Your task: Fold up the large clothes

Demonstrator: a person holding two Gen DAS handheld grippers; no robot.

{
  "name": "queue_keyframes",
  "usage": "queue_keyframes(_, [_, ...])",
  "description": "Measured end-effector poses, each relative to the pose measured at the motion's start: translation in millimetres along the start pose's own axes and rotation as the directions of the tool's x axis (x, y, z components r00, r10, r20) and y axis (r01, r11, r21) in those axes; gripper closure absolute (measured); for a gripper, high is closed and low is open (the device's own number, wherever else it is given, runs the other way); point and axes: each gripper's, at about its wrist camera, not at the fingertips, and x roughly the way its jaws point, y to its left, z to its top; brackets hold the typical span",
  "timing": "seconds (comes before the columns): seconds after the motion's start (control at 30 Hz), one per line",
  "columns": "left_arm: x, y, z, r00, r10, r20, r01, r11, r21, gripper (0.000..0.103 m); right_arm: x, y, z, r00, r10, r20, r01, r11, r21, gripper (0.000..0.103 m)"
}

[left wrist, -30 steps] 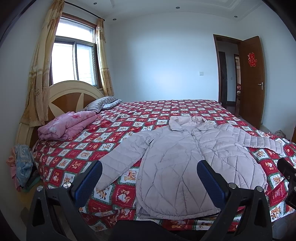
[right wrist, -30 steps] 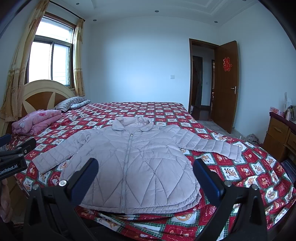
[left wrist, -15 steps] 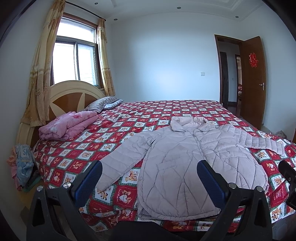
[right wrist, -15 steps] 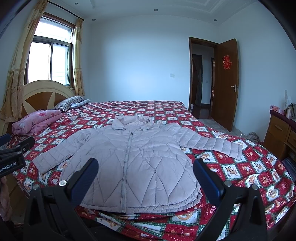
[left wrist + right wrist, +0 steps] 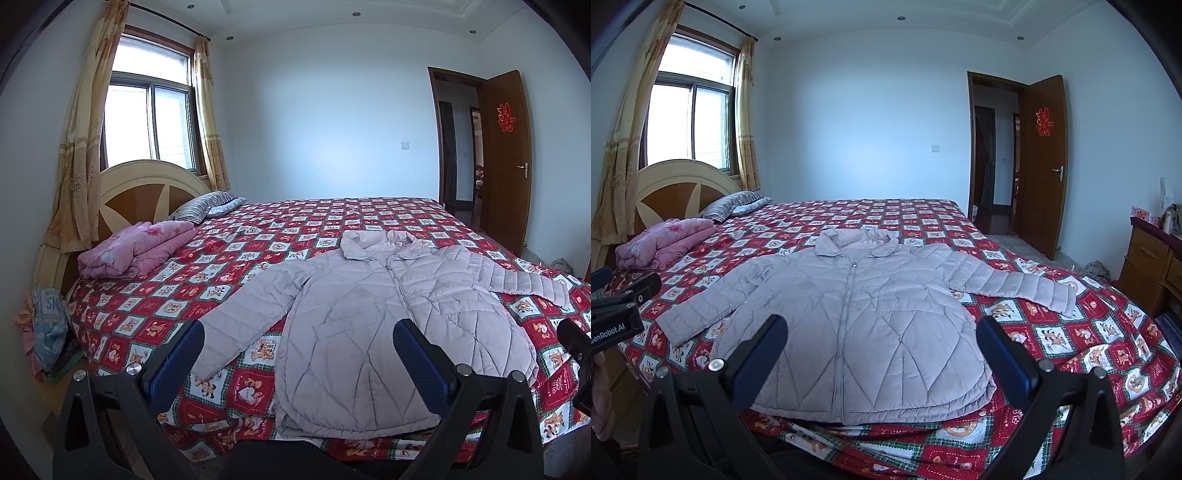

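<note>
A pale lilac quilted puffer jacket (image 5: 369, 317) lies flat and zipped on the bed, front up, both sleeves spread out; it also shows in the right wrist view (image 5: 864, 317). My left gripper (image 5: 299, 350) is open and empty, held in the air before the jacket's hem and left sleeve. My right gripper (image 5: 882, 347) is open and empty, held before the middle of the hem. The left gripper's body shows at the left edge of the right wrist view (image 5: 617, 314).
The bed has a red patterned cover (image 5: 295, 225). A folded pink quilt (image 5: 136, 247) and striped pillows (image 5: 207, 208) lie near the headboard (image 5: 144, 188). Clothes hang at the bed's left corner (image 5: 44, 325). A wooden dresser (image 5: 1152, 266) stands right, by an open door (image 5: 1045, 162).
Both views have shifted only slightly; the jacket lies as before and both grippers stay open.
</note>
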Motion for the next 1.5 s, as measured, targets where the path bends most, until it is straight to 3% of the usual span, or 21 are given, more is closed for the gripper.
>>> queue_keyframes(1.23, [7, 1, 0, 1.000, 0.001, -0.022, -0.001, 1.000, 0.006, 0.001, 6, 1, -3, 0.999, 0.021, -0.033, -0.021, 1.000, 0.015, 0.000])
queue_keyframes(1.5, [25, -2, -1, 0.999, 0.001, -0.045, -0.001, 1.000, 0.011, 0.001, 21, -5, -7, 0.999, 0.021, -0.050, -0.020, 1.000, 0.014, 0.000])
